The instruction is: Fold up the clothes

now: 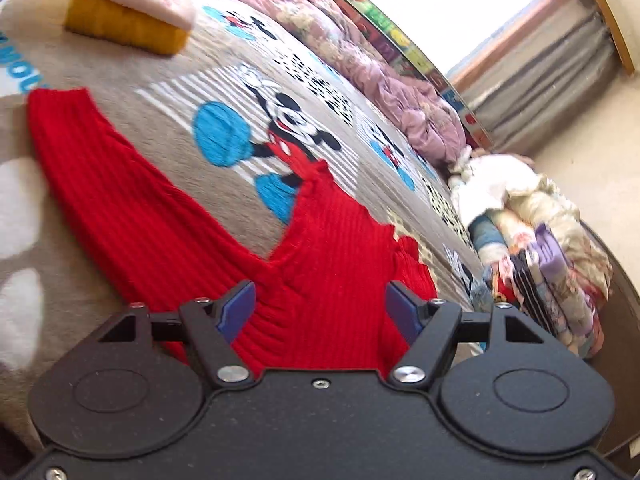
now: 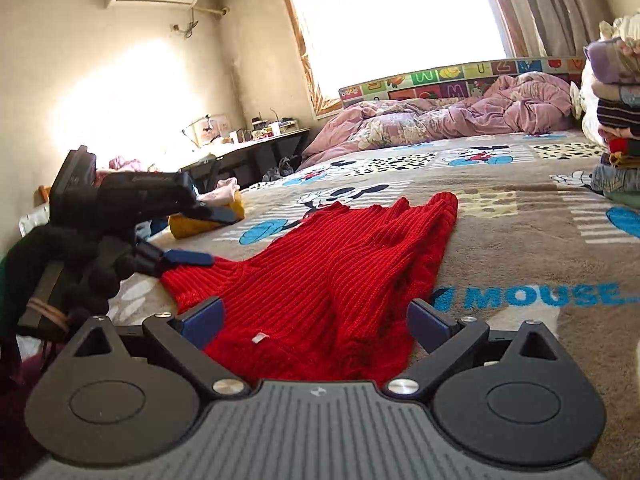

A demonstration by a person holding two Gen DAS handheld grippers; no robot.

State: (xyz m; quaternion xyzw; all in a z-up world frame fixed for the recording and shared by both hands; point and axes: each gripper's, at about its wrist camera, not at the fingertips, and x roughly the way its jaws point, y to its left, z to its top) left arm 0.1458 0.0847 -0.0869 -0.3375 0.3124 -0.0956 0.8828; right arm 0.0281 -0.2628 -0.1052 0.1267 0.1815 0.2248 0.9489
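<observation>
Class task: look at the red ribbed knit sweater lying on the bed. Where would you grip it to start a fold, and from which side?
Probably grip the red ribbed knit sweater at its near ribbed edge, one corner per gripper, coming in low from the near bedside. It lies mostly flat on the cartoon-print blanket, and both the left gripper and right gripper already face that edge with open jaws.

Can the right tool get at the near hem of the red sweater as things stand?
Probably yes: the right tool is open, the red sweater hem lies between its fingers, and nothing covers it.
</observation>
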